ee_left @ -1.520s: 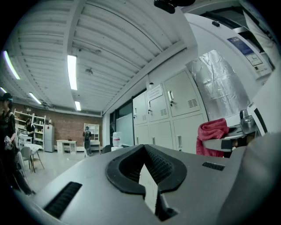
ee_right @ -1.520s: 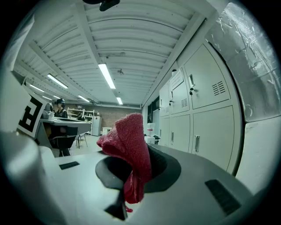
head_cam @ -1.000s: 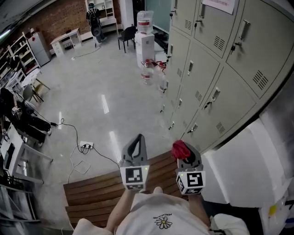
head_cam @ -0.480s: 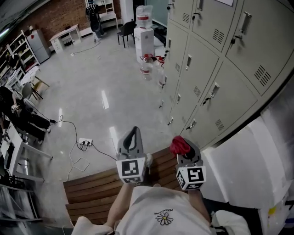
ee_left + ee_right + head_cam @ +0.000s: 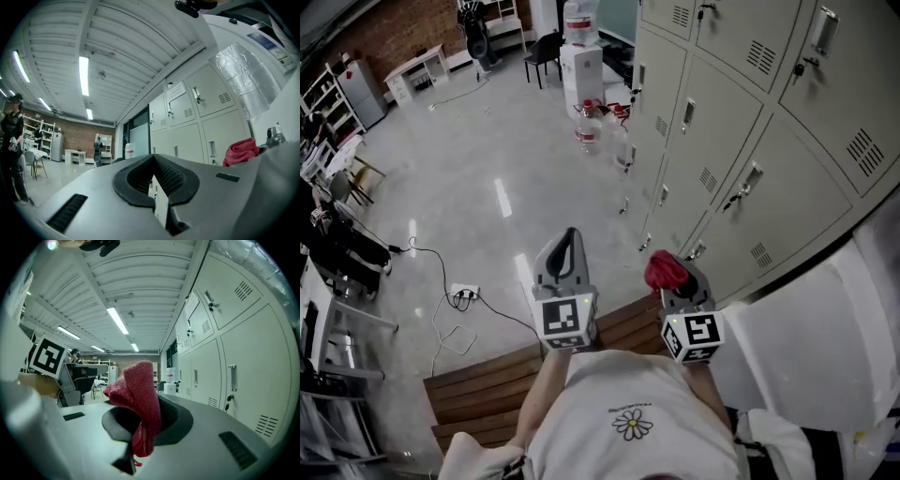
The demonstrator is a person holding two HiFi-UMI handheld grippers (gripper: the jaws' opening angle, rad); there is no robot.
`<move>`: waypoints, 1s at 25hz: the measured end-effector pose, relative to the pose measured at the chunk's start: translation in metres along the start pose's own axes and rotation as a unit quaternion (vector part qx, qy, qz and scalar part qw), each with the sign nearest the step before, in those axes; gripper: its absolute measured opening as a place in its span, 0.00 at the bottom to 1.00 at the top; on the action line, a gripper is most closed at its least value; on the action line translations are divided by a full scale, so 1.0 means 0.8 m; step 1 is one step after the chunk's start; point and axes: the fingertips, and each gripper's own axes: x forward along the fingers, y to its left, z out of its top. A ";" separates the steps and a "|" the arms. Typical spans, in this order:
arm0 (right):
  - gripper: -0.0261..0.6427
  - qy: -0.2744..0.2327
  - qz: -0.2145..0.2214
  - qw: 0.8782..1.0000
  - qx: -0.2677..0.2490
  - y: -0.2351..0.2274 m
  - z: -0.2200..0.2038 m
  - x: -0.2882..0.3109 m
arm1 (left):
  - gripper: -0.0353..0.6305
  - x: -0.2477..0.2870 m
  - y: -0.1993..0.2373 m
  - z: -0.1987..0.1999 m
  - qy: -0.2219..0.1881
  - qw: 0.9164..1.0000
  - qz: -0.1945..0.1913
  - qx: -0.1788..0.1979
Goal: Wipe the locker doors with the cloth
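My right gripper [image 5: 673, 277] is shut on a red cloth [image 5: 664, 271], which bunches up above its jaws [image 5: 136, 399]. It hangs in the air a short way from the beige locker doors [image 5: 741, 159], which fill the right side of the right gripper view [image 5: 243, 362]. My left gripper [image 5: 564, 261] is shut with nothing between its jaws, level with the right one and further from the lockers. In the left gripper view the red cloth [image 5: 240, 151] shows at the right, with locker doors [image 5: 206, 117] behind it.
A wooden bench [image 5: 487, 384] lies under me. A white cabinet [image 5: 806, 347] stands at the right next to the lockers. A power strip with cables [image 5: 461, 293] lies on the grey floor. A water dispenser [image 5: 581, 56] and bottles [image 5: 591, 131] stand further along the lockers.
Both grippers have risen slightly and moved forward, and the lockers now sit nearer in the head view. The cloth stays in the right gripper.
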 end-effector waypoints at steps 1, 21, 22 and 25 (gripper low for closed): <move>0.08 -0.001 -0.003 1.000 -0.001 -0.004 -0.006 0.021 | 0.08 0.016 0.010 -0.002 -0.008 1.000 0.000 -0.001; 0.08 0.021 -0.004 0.998 -0.056 0.002 -0.034 0.324 | 0.08 0.265 0.151 -0.091 -0.004 0.997 -0.071 0.008; 0.08 0.025 -0.001 0.998 -0.056 0.007 -0.036 0.328 | 0.08 0.266 0.151 -0.096 0.002 0.997 -0.074 0.005; 0.08 0.030 0.009 0.998 -0.052 0.014 -0.039 0.344 | 0.08 0.269 0.154 -0.106 0.012 0.997 -0.071 -0.014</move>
